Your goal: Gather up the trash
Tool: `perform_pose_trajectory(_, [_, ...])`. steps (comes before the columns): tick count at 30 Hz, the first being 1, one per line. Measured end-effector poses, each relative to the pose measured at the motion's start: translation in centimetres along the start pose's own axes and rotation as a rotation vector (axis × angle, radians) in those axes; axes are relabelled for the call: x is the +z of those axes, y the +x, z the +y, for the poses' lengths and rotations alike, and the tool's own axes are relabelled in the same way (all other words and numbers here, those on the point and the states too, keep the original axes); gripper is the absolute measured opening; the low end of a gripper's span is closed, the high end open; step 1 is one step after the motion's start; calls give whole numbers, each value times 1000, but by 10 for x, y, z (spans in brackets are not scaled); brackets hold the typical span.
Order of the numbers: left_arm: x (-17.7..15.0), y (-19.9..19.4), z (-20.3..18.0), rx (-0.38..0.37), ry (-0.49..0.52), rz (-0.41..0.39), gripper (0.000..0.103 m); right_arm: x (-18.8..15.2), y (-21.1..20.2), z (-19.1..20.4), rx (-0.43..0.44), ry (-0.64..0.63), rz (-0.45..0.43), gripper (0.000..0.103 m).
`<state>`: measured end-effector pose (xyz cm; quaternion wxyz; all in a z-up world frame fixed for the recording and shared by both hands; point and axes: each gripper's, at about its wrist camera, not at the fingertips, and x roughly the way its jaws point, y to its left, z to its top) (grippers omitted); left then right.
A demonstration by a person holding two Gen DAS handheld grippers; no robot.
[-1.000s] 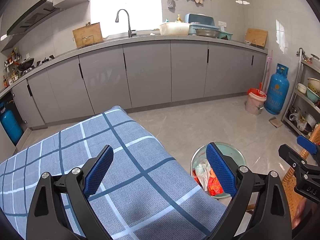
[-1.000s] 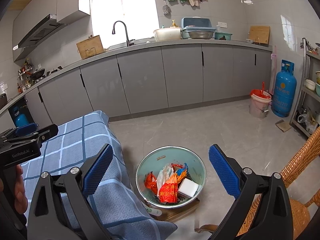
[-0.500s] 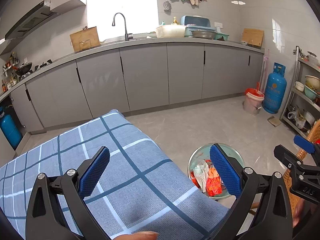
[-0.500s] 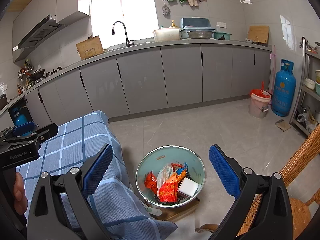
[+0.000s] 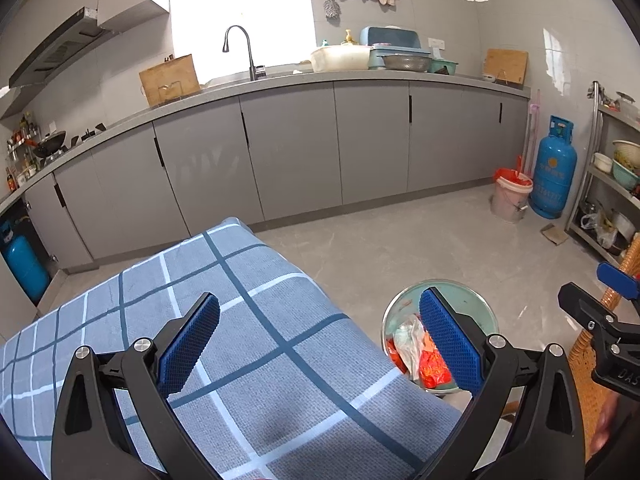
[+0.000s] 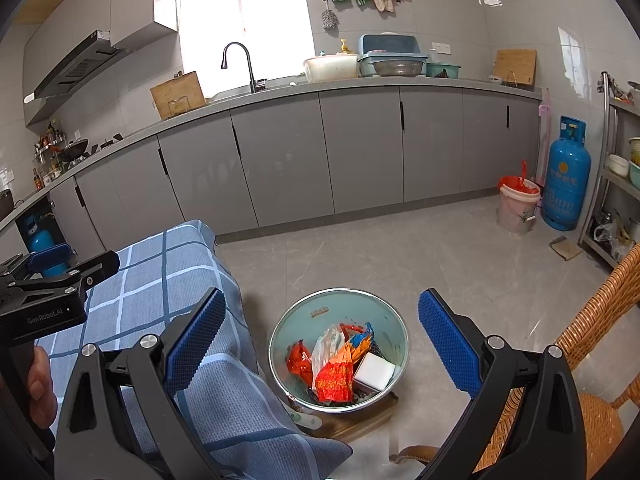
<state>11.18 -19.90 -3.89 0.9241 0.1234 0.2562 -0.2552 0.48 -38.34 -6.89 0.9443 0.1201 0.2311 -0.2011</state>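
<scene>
Below the right hand-held gripper (image 6: 320, 344), wide and holding nothing, sits the trash bowl (image 6: 296, 320) with wrappers (image 6: 334, 376) inside; the left hand-held gripper (image 5: 318, 338) is wide too.

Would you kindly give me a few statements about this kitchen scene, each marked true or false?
1. Both grippers, left and right, are open and hold nothing. True.
2. The bowl is empty. False: it holds an orange wrapper, a clear bag and a white block.
3. The checked cloth has no trash lying on the part in view. True.
4. The bowl stands on the counter. False: it sits low beside the cloth, on a wooden board above the floor.
5. The gas cylinder by the rack is red. False: it is blue; the bucket next to it has a red liner.
</scene>
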Motion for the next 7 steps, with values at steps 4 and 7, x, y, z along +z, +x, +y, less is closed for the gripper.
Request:
perform_pose_trajectory(4, [2, 1, 2, -18, -13, 11, 99, -1, 0, 0, -2, 1, 1, 96])
perform_pose_trajectory(7, [1, 1, 2, -17, -14, 10, 99, -2, 0, -1, -4, 4, 1, 96])
